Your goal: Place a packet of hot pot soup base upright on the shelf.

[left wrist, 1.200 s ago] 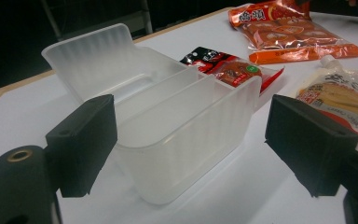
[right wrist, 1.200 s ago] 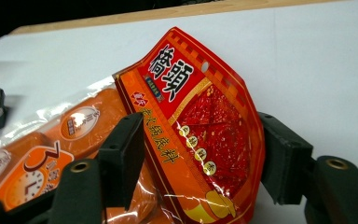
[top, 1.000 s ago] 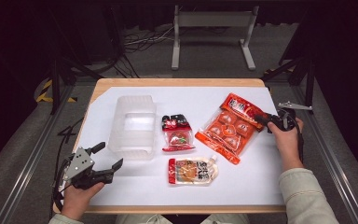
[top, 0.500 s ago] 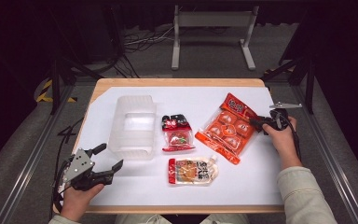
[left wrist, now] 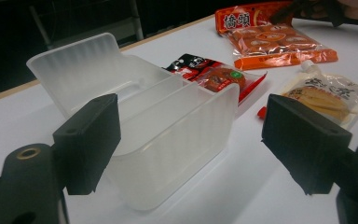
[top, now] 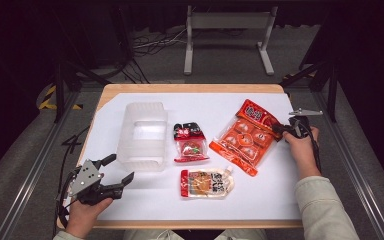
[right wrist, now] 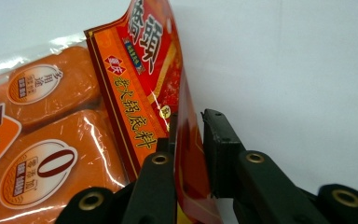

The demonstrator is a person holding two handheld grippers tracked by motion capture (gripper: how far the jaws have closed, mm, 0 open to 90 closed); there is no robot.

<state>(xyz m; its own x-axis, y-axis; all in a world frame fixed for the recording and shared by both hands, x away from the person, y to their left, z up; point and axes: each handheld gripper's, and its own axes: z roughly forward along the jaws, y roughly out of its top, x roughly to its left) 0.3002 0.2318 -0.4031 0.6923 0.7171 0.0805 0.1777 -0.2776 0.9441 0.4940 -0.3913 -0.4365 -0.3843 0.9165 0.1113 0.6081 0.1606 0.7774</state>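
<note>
While the right gripper [right wrist: 189, 135] is closing its jaws on the top edge of the orange hot-pot base packet [top: 245, 137], that packet is lying on the white table sheet [top: 280, 180] with its long axis running diagonally, from the pinched corner near the right hand down toward the table's middle. Its jaws have just been closing, with the packet's red header flap standing between them. The clear plastic bin [top: 142, 135] is sitting well apart to the left, just beyond the left gripper [top: 117, 172], which is hovering with jaws spread wide, holding nothing.
</note>
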